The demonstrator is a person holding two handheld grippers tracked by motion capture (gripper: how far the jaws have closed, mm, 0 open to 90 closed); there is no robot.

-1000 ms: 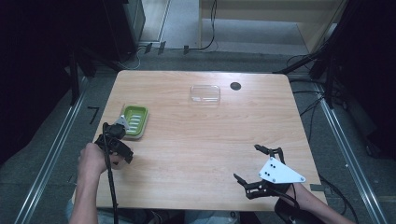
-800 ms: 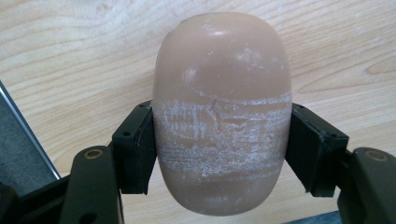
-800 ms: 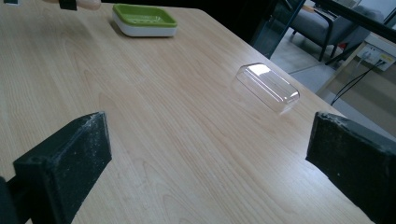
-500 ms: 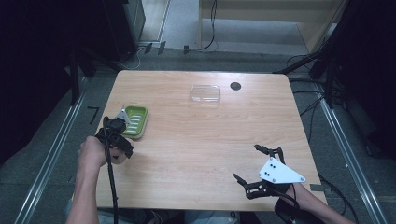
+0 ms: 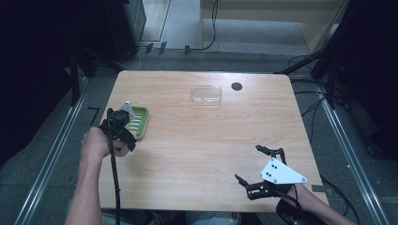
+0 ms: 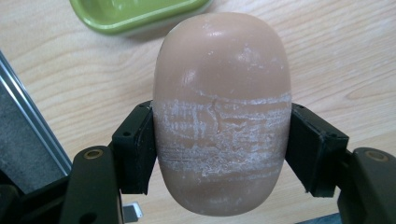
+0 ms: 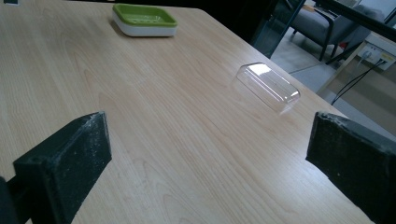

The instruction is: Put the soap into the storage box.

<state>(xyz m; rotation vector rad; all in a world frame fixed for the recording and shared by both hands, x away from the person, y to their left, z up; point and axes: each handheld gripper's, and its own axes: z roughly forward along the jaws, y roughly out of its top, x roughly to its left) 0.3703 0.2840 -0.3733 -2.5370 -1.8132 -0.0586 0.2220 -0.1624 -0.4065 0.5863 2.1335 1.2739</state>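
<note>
The left gripper (image 6: 219, 140) had its jaws clamped on either side of a tan, oval bar of soap (image 6: 222, 112) (its middle scuffed white where the pads gripped). It held the bar above the wood table (image 5: 206, 140), at the left edge, just on the near side of the green soap dish (image 5: 138, 123). The dish stood on the table, with nothing visible in it. Over at the near right corner, the right gripper (image 5: 260, 166) sat low by the table with its jaws spread wide and nothing between them. A clear plastic lid (image 5: 206, 93) lay on the far side, beside a small dark round spot (image 5: 236, 86).
</note>
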